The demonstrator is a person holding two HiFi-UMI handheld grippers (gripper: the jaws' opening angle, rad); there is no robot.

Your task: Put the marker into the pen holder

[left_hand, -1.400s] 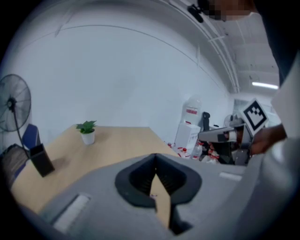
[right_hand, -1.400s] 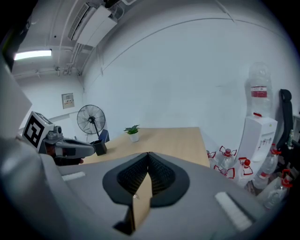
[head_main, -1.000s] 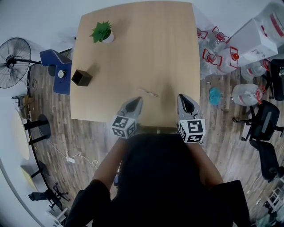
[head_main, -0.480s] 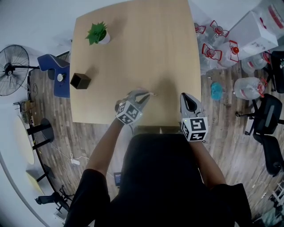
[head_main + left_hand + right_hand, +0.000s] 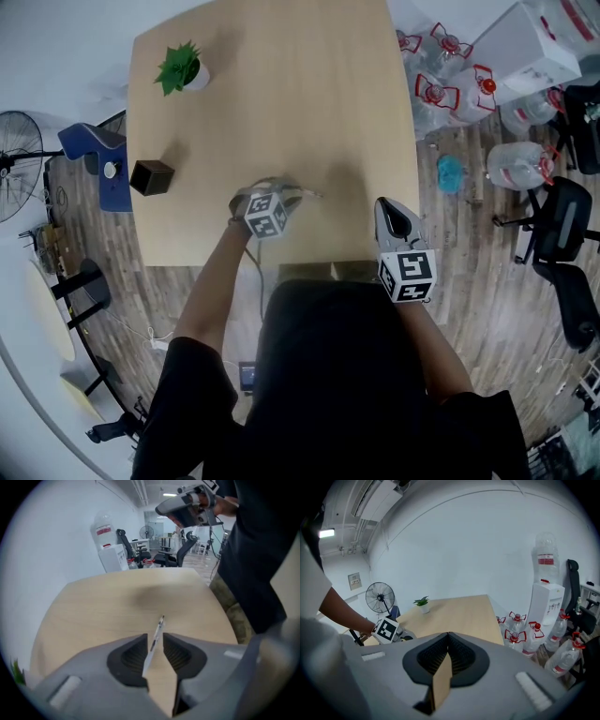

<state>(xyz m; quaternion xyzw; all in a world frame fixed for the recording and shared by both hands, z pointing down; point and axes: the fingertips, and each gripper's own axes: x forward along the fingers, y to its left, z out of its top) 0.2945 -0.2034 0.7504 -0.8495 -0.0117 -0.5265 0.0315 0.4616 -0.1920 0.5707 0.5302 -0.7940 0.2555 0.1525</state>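
1. Two grippers are over the near edge of the wooden table (image 5: 281, 94) when you look down from the head view. The left gripper (image 5: 289, 192) is pushed in over the tabletop, while the right gripper (image 5: 386, 208) hangs at the table's near edge, well apart from it.
2. From that same view, the marker (image 5: 312, 194) lies flat on the wood at the left gripper's tips. The dark square pen holder (image 5: 151, 176) stands far off near the left edge, and a small potted plant (image 5: 183, 67) sits at the far left corner.
3. Left gripper view: its jaws are opening. The thin pale marker runs between the two pads with its dark tip pointing away. There is a gap on each side, so the pads are not pressing on it. It rests on the table.
4. Right gripper view: the two dark pads meet at their tips, closed with nothing between them. Beyond them are the tabletop, the plant, a standing fan (image 5: 379, 597) and water bottles (image 5: 518, 625) on the floor to the right.
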